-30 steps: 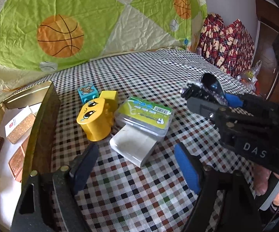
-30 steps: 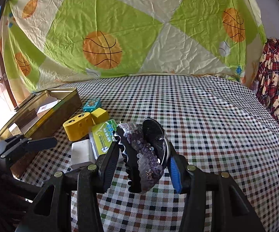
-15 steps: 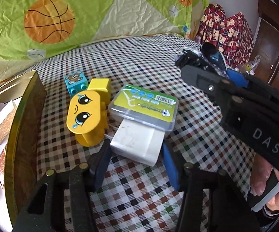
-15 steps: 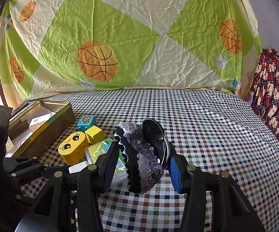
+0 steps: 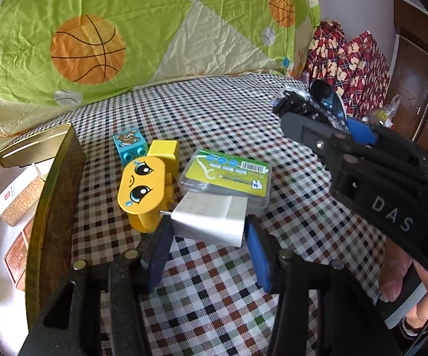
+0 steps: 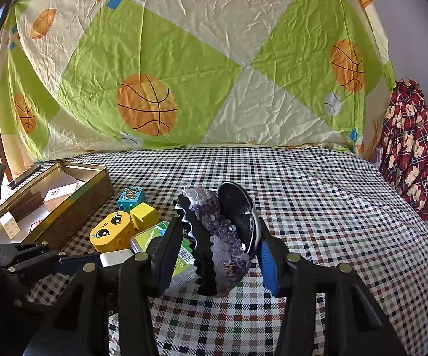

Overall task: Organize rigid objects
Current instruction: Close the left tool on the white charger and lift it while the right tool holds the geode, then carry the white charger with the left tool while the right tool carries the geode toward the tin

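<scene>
Lying on the checked tablecloth of the table [image 5: 220, 281], just beside the open gold tin box [image 5: 57, 184]: yellow face brick [image 5: 141, 188], green-labelled clear plastic case [image 5: 226, 175], white rectangular charger block [image 5: 211, 219]. Closing the left tool [image 5: 206, 237] around the charger, narrower than a second ago, pads seeming to be touching its sides. Gripping a purple sequinned black hair claw [image 6: 223, 237] in the right tool [image 6: 217, 252], unchanged. Hiding part of the case behind the right tool's finger.

Tin [image 5: 51, 195] cut off; label [image 5: 228, 175] unreadable
</scene>
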`<action>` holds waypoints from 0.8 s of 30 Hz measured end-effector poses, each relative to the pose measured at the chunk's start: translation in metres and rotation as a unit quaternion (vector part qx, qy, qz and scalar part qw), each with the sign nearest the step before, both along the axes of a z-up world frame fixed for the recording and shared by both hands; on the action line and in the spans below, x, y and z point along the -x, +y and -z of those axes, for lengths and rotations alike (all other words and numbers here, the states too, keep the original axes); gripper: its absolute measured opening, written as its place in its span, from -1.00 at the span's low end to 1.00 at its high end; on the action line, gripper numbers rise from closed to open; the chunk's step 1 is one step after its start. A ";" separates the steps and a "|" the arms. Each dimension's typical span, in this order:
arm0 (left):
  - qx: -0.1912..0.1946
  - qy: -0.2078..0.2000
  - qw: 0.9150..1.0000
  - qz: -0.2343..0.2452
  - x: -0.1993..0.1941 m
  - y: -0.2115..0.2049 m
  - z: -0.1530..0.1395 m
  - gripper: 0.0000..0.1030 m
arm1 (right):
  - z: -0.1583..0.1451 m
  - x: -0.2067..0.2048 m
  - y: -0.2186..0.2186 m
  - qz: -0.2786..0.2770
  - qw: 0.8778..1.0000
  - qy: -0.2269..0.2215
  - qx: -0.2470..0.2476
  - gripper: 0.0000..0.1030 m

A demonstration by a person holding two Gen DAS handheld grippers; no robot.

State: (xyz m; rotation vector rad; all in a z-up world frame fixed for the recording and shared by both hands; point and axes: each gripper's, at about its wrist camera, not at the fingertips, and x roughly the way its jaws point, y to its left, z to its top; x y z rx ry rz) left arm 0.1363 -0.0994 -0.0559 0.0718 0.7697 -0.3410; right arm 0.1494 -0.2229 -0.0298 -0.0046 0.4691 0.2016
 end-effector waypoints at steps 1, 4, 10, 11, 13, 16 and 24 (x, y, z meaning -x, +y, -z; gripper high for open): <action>0.002 -0.007 1.000 -0.003 0.002 0.002 -0.002 -0.05 | 0.000 0.001 -0.001 0.000 1.000 -0.004 -0.002 -0.02; 0.009 -0.029 0.999 -0.012 0.007 0.006 -0.007 -0.05 | -0.002 0.006 -0.003 -0.001 1.000 -0.016 -0.009 -0.02; 0.013 -0.073 0.997 -0.034 0.016 0.011 -0.017 -0.06 | -0.005 0.010 -0.005 0.000 0.999 -0.028 -0.017 -0.02; 0.014 -0.081 0.996 -0.036 0.018 0.012 -0.018 -0.05 | -0.005 0.010 -0.005 0.000 0.999 -0.030 -0.018 -0.02; 0.014 -0.097 0.994 -0.043 0.022 0.013 -0.021 -0.05 | -0.006 0.012 -0.005 0.000 0.999 -0.035 -0.018 -0.02; 0.013 -0.119 0.991 -0.054 0.027 0.014 -0.026 -0.05 | -0.006 0.014 -0.005 0.001 0.999 -0.041 -0.017 -0.02; 0.014 -0.156 0.985 -0.073 0.035 0.018 -0.032 -0.05 | -0.009 0.020 -0.007 0.002 0.998 -0.057 -0.023 -0.02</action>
